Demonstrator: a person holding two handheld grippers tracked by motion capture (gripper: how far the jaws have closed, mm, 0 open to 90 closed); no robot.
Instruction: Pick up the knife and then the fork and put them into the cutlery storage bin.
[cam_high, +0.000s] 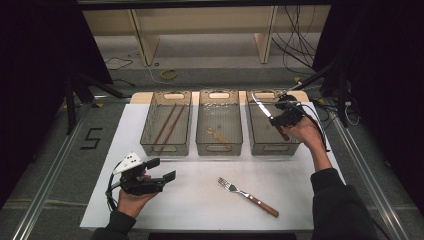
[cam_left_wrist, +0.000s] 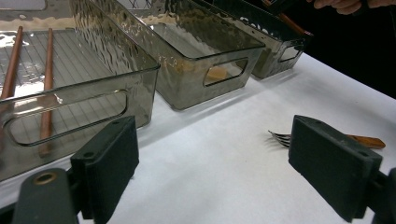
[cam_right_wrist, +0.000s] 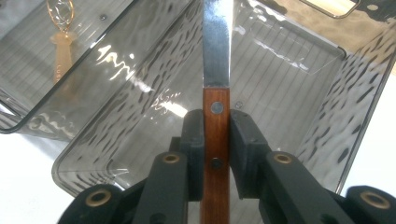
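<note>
My right gripper (cam_high: 281, 122) is shut on a knife (cam_high: 265, 109) by its wooden handle, and the steel blade points up and to the left over the right bin (cam_high: 272, 149). In the right gripper view the pads clamp both sides of the riveted handle of the knife (cam_right_wrist: 216, 116), with the bin's ribbed floor (cam_right_wrist: 289, 84) below. My left gripper (cam_high: 161, 169) rests near the front left of the table, open and with nothing in it. In the left gripper view its jaws (cam_left_wrist: 212, 163) stand wide apart above the white surface. A fork (cam_high: 247, 196) with a wooden handle lies at the front centre.
Three smoky clear bins stand in a row at the back. The left bin (cam_high: 165, 147) holds two brown chopsticks (cam_high: 167, 124). The middle bin (cam_high: 219, 148) holds a light-handled utensil (cam_right_wrist: 63, 28). The white mat's front edge (cam_high: 200, 227) is close to the person.
</note>
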